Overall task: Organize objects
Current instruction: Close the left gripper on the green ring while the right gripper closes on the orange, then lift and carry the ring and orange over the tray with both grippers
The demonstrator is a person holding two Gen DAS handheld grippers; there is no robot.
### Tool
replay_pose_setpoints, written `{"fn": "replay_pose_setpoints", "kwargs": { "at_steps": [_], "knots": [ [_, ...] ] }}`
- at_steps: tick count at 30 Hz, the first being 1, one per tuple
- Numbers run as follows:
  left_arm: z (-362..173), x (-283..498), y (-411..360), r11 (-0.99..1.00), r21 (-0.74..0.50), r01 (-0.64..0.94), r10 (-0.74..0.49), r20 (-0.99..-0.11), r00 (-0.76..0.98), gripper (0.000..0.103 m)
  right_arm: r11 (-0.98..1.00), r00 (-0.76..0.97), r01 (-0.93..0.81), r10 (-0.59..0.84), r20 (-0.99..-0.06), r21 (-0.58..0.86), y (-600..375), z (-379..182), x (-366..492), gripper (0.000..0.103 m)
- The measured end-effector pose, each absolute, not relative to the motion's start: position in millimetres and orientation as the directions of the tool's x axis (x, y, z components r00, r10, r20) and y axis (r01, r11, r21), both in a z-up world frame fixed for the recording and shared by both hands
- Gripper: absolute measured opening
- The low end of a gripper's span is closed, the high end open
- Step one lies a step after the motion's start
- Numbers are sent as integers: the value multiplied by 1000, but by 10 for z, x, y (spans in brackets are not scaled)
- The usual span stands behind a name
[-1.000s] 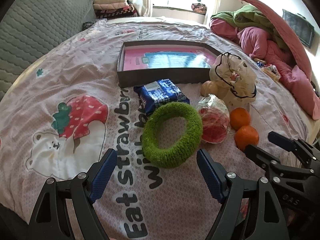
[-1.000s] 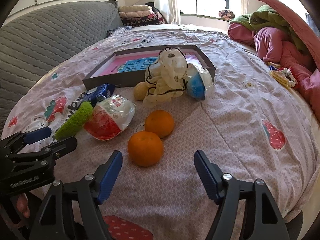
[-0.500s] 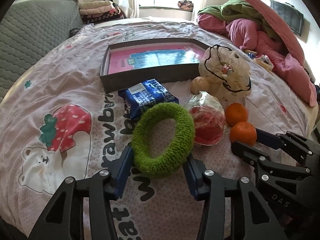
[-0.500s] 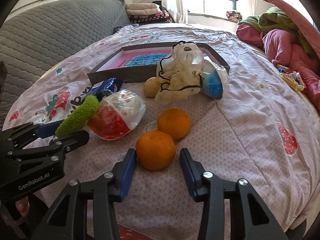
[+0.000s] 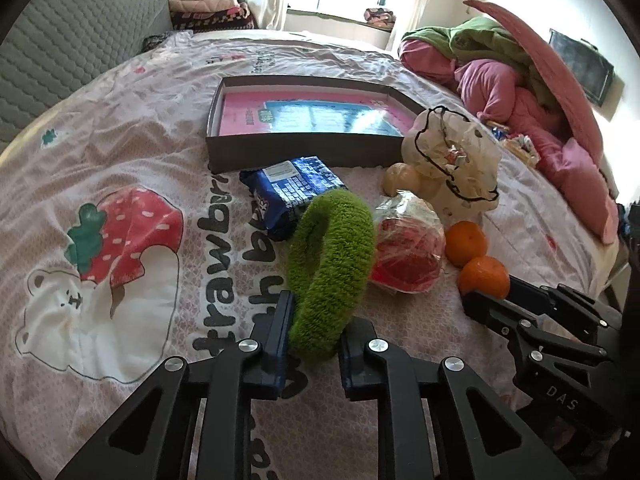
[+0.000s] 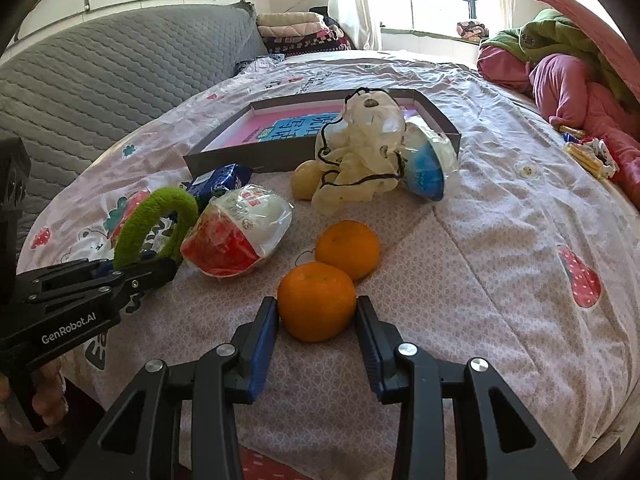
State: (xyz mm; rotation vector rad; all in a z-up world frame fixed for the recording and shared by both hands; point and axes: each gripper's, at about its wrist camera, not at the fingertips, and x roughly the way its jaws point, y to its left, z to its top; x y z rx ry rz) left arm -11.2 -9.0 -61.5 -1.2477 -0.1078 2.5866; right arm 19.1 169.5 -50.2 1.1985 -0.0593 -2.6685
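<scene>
Bedspread [image 5: 100,152] with a strawberry and bear print lies under everything I am sorting. My left gripper [image 5: 313,330] has just been closing and its blue pads now pinch the near arc of the green fuzzy ring [image 5: 332,264], which stands tilted up from the cover with its far arc raised; in the right wrist view the same ring [image 6: 154,220] rises like an arch from that gripper [image 6: 120,268]. My right gripper [image 6: 316,320] has also been closing, and its pads now press both sides of the nearer orange [image 6: 316,300], jaws about half drawn in around it. The second orange [image 6: 347,249] sits just behind, touching the first. Left of the oranges lies a clear bag with red contents [image 6: 236,236], near the ring. Behind the ring lies a blue snack packet [image 5: 294,194]. Further back stands a shallow grey box [image 5: 308,146] with a pink and blue sheet in its bottom. Against the box's right front corner slumps a crumpled pale plastic bag with black handles [image 6: 360,152], a pale round fruit [image 6: 304,180] at its left and a blue-and-white bag [image 6: 426,168] at its right.
</scene>
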Motion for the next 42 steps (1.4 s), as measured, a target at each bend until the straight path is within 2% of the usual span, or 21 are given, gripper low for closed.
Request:
{"fn": "replay_pose_setpoints", "kwargs": {
  "at_steps": [21,42],
  "knots": [
    [-257,152,26,-950,-190,-248,307,-711,-633,19,-980,-738,176,-194,-647,93,1803,-128,376,39],
    [-77,-22,14,-944,-221,-244,329,-664,-672,19,-981,-767,172,-194,-612,95,1971,59,160,39]
  ]
}}
